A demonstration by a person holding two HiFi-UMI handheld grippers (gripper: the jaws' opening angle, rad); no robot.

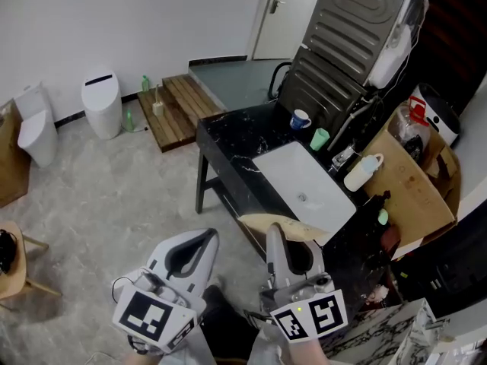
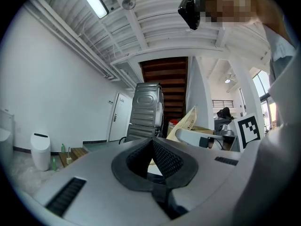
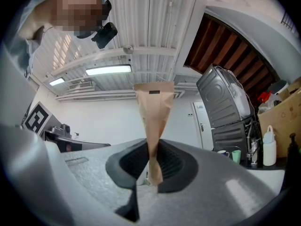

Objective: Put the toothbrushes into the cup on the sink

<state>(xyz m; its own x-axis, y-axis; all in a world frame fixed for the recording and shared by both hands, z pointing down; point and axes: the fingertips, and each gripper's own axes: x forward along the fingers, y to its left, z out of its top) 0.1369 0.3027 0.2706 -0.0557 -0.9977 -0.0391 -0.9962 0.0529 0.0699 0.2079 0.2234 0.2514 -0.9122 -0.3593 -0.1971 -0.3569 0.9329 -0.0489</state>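
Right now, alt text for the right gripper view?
The right gripper is clamped on a flat tan paper packet that sticks up past its jaws. Behind, at far right, stand a green cup and a white bottle.

Head view steeply above sink (image 1: 304,185)
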